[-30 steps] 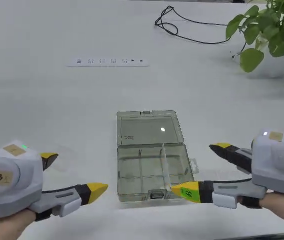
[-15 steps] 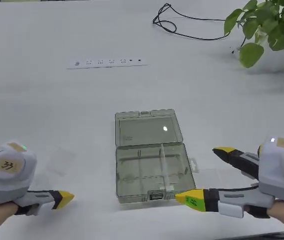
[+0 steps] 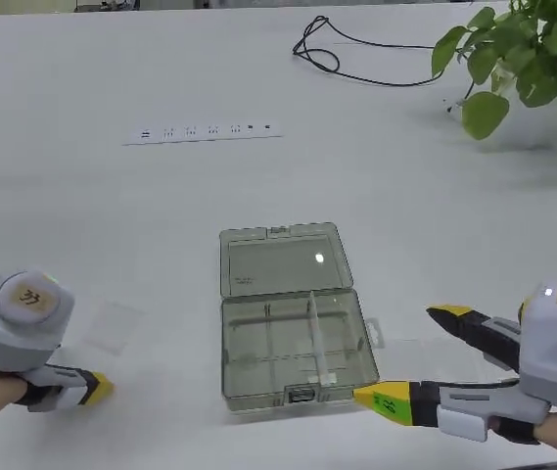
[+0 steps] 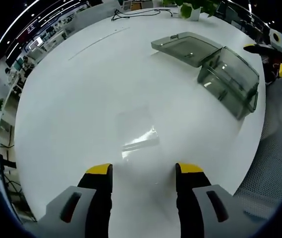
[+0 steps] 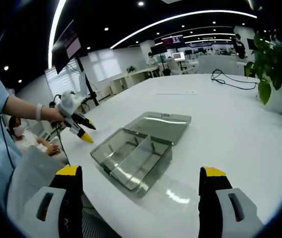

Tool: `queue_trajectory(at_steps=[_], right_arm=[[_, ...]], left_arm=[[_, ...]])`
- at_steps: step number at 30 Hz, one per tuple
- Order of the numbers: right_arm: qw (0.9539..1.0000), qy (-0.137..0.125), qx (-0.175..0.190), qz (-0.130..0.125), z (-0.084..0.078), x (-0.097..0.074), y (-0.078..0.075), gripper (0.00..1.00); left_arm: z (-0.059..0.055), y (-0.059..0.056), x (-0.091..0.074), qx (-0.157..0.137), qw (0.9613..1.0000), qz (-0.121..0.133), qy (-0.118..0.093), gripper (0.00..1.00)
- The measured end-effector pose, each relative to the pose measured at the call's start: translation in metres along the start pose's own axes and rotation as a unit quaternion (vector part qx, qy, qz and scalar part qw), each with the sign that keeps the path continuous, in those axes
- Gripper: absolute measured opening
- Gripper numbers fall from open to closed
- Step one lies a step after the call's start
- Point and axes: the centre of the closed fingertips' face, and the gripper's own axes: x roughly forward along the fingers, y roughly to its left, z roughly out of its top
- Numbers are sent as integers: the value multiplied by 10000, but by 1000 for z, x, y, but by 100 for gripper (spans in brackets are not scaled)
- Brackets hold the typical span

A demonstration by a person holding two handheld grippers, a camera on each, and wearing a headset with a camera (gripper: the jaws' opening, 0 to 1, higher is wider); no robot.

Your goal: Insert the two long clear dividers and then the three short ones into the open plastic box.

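The open smoky plastic box (image 3: 296,348) lies mid-table with its lid (image 3: 283,259) flat behind it. One long clear divider (image 3: 318,341) stands in the tray, right of centre. Clear divider pieces (image 3: 112,323) lie flat on the table to the left, just ahead of my left gripper (image 4: 144,170), which is open and empty; they appear as a glinting sheet (image 4: 138,133). More clear pieces (image 3: 410,345) lie right of the box between the spread fingers of my right gripper (image 3: 410,357). It is open wide and holds nothing, with the box (image 5: 133,158) ahead of it.
A white power strip (image 3: 195,130) lies farther back, with a black cable (image 3: 337,59) and a potted plant (image 3: 523,59) at the far right. The table's front edge runs just below both grippers. A person's arm holds the left gripper (image 5: 76,126).
My left gripper has swung out to the left and rolled on its side, now pointing at the clear pieces there. The right gripper has barely moved. The head camera shifted a little.
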Motion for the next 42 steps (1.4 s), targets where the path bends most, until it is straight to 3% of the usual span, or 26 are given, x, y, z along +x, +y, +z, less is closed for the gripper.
queue_trajectory(at_steps=[7,13,29,37,39,42], right_arm=[[10000,8,1,-23,-2,-1,3,96],[10000,46,-27,-72,-3,-3,0,95],[9999,116,13,-59,-8,-2,0,94],[9998,158,37,-64,-5,0,2,93],[9997,214,105,-68,-6,1,1,93],[9998,187,85,-59,-4,2,3,93]], left_arm=[[0,-6,2,-187,9995,-246,67,39],[-1,-1,2,-253,9993,-271,110,33],[-1,2,0,-353,9989,-257,156,31],[0,4,-2,-611,9977,-306,-44,31],[1,4,-4,-951,9947,-352,-187,30],[2,6,-7,-1113,9925,-384,-335,30]])
